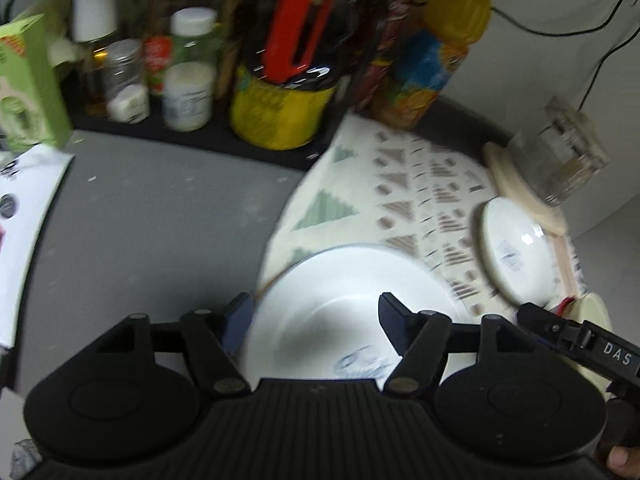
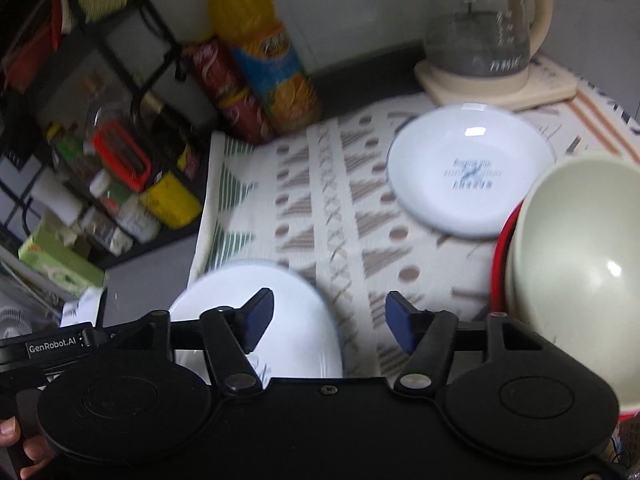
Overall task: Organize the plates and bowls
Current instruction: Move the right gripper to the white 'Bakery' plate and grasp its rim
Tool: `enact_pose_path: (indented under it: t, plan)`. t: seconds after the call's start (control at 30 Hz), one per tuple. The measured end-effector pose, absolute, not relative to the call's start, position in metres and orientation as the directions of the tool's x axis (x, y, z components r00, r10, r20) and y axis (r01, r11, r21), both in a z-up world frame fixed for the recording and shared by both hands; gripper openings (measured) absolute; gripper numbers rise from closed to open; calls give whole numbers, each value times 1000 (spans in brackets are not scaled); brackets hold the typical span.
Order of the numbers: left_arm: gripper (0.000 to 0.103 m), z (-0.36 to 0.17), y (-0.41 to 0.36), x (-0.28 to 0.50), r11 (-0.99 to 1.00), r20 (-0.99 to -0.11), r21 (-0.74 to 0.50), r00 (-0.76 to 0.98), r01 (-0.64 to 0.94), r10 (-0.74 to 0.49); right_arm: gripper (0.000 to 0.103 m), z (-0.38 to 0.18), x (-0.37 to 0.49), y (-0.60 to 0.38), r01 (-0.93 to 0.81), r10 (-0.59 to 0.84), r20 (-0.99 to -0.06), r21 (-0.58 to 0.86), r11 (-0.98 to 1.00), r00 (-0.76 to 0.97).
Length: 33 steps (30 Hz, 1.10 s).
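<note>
Between and just below our left gripper's [image 1: 316,320] parted, empty jaws sits the white plate [image 1: 340,312] on the patterned cloth [image 1: 400,184], seemingly set down for stacking, while our right gripper [image 2: 330,318], likewise open and empty, hovers beside it, the second plate [image 2: 468,172] lying farther ahead.

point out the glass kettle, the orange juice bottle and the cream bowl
glass kettle [image 2: 476,28], right wrist view, on its clear body
orange juice bottle [image 2: 264,52], right wrist view, on its label
cream bowl [image 2: 580,256], right wrist view, on its inner wall
</note>
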<state>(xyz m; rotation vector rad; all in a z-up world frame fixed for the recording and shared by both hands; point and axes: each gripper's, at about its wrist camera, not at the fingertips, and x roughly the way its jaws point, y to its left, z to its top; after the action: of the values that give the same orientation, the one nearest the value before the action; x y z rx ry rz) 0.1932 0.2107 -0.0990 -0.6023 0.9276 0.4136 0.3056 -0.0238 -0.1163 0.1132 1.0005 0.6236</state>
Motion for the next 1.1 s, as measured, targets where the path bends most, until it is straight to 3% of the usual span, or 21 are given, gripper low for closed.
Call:
enact_pose_path:
  t: [0.13,0.3,0.87,1.1]
  plan:
    - [70,-90,203,220,786,-824,-314,564,-533,54,82,-99,322,-31,-421,532,-730,360,833,429]
    - [75,-86,188,251,813,-808,-336,589,-476,10,85,-86,345,-44,-381,513,-719,359,852,469]
    - [79,-105,158,352,864,-805,-397,570,-308,-166,87,-96,407,-79,-173,419,-750,387,906,512]
    - [78,-120,149,389,866,-816,-408,540,-289,-205,79,-113,434,-93,-55,369,-791,393,918,489]
